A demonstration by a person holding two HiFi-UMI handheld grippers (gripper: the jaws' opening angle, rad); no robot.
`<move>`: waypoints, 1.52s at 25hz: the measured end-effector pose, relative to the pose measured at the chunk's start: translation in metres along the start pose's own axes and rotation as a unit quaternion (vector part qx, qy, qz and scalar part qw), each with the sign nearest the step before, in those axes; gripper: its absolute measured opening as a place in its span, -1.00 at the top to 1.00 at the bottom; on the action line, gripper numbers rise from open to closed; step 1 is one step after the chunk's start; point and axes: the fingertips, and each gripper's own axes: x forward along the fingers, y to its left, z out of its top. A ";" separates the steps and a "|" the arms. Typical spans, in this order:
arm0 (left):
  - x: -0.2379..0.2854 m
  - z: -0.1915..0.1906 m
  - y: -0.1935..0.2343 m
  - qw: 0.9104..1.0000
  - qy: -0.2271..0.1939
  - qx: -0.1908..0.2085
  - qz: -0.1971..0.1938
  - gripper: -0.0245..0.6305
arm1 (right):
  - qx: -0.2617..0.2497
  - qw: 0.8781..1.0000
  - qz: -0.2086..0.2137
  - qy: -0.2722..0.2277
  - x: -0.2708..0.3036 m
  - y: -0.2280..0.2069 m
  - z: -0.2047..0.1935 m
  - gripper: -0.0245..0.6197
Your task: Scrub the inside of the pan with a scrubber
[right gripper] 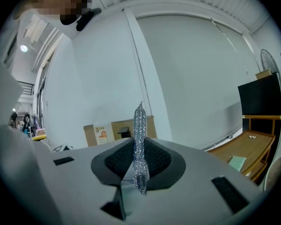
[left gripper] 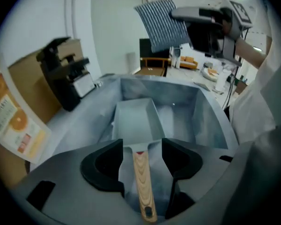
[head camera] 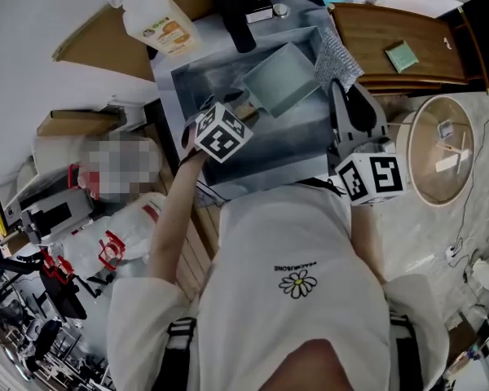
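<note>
Left gripper (left gripper: 141, 161): jaws wide apart, gripping nothing. The pan's wooden handle (left gripper: 143, 182) runs up the gap between the pads, with clearance on both sides and no pad contact. The gripper is angled down into the sink (left gripper: 203, 114), and the handle's hanging hole is at the near end.

Pan (left gripper: 135, 118): rectangular, pale grey-blue, in the sink basin with its open side towards the camera and the handle pointing back at the left gripper. The inside looks bare. The head view puts it towards the far right part of the basin.

Right gripper (right gripper: 139, 161): jaws closed on the scrubber (right gripper: 139, 135), a thin silver mesh sheet pinched edge-on that sticks up past the pads. It points roughly level. In the left gripper view it sits high above the sink's right side with the scrubber hanging out front, well clear of the pan.

Surroundings:
- Soap bottle (head camera: 159, 21) with an orange label on the counter at the sink's far left corner.
- Black fixture (head camera: 235, 10) on the sink's back edge; cannot tell what it is.
- Wooden counter (head camera: 375, 35) to the right of the sink, with a green sponge (head camera: 402, 56) lying on it.
- Round wooden tabletop (head camera: 428, 182) further right, beside the right gripper's marker cube (head camera: 373, 177).
</note>
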 end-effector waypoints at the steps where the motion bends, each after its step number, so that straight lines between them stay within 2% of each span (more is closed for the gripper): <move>1: 0.008 -0.010 -0.004 1.000 0.020 0.004 -0.013 0.16 | -0.001 1.000 -0.002 0.003 0.001 0.001 -0.002 0.78; 6: 0.033 -0.051 -0.006 0.995 0.087 0.002 -0.043 0.14 | -0.003 1.000 -0.015 0.020 0.004 0.003 -0.014 0.77; 12: 0.042 -0.083 -0.009 0.988 0.132 -0.023 -0.072 0.16 | -0.024 0.998 -0.024 0.056 0.010 0.005 -0.032 0.77; 14: 0.046 -0.091 -0.011 0.986 0.147 -0.021 -0.076 0.28 | -0.033 0.997 -0.025 0.065 0.013 0.006 -0.036 0.77; 17: 0.050 -0.096 -0.008 0.985 0.158 -0.014 -0.065 0.41 | -0.038 0.996 -0.024 0.078 0.018 0.006 -0.042 0.77; 23: 0.052 -0.097 -0.007 0.983 0.167 -0.024 -0.073 0.43 | -0.047 0.993 -0.026 0.107 0.028 0.006 -0.054 0.77; 26: 0.053 -0.098 -0.006 0.982 0.170 -0.029 -0.072 0.44 | -0.067 0.987 -0.028 0.144 0.040 0.005 -0.068 0.77; 29: 0.052 -0.097 -0.005 0.983 0.167 -0.031 -0.069 0.45 | -0.110 0.968 -0.031 0.222 0.058 0.000 -0.100 0.77; 33: 0.051 -0.095 -0.005 0.984 0.163 -0.034 -0.068 0.46 | -0.177 0.928 -0.042 0.325 0.082 -0.012 -0.146 0.78; 38: 0.052 -0.096 -0.005 0.984 0.163 -0.033 -0.069 0.46 | -0.263 0.878 -0.047 0.397 0.111 -0.021 -0.190 0.78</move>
